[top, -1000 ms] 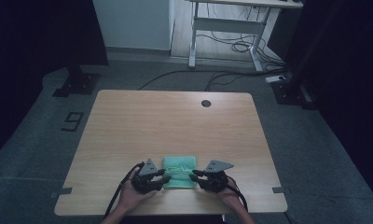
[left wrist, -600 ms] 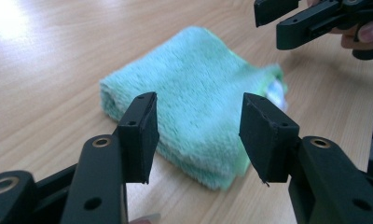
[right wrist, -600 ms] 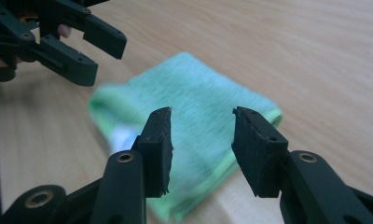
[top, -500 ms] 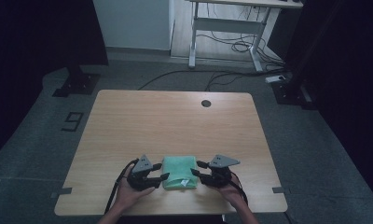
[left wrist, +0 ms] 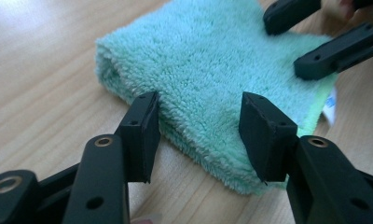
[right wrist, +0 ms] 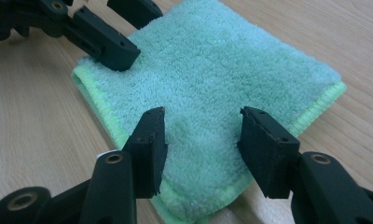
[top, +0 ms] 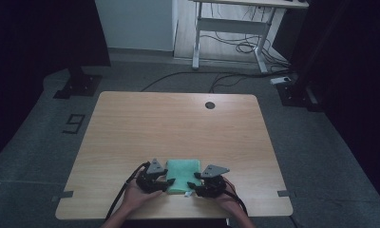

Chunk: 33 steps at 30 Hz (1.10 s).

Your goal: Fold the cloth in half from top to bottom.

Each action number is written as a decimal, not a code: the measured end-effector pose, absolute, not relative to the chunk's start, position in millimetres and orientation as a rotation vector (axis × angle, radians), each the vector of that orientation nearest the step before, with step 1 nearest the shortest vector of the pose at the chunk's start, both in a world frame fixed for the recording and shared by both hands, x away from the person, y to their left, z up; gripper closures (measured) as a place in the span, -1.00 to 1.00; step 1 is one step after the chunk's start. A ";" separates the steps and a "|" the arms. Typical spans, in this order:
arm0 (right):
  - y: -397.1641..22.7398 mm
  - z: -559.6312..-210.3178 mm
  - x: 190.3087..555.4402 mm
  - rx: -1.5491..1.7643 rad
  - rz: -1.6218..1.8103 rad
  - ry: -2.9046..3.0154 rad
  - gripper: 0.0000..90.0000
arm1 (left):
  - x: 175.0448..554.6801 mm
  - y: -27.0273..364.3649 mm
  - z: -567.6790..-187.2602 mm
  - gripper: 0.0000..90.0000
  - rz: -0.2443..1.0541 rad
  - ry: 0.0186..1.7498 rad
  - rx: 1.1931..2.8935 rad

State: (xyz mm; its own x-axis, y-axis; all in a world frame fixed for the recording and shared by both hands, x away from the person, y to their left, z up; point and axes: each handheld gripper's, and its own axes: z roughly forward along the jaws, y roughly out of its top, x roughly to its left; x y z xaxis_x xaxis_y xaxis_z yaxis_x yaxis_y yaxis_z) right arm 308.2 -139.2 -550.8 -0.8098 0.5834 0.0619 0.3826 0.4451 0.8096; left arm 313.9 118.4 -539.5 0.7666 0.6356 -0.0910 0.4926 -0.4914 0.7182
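High view: folded mint-green terry cloth [top: 182, 175] flat on light wooden table [top: 178, 123], near front edge, between left claw [top: 167, 182] and right claw [top: 192, 185]. Both claws apart, jaws just opened, straddling cloth edges, nothing clamped. Risk: pinching top layer only, fold opens; dragging shifts cloth. Pile plush, hem stitched lime, white tag at corner.

The folded towel [left wrist: 212, 70] is fluffy mint-green terry cloth with a brighter stitched hem and a small white label. The table [top: 178, 123] is pale, smooth, matt wood-grain laminate. Both grippers look like matt black plastic, with brass-coloured screw inserts.
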 end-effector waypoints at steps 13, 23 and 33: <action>-134.0 -523.0 330.7 0.861 1.327 2.372 0.16 | 333.1 110.6 -509.1 0.10 0.250 0.829 2.118; -120.2 -543.7 356.9 0.922 1.192 2.426 -0.01 | 354.8 103.2 -532.6 0.13 0.226 0.887 2.186; -121.8 -548.9 353.3 0.932 1.191 2.404 -0.11 | 350.6 104.7 -534.1 0.11 0.267 0.879 2.188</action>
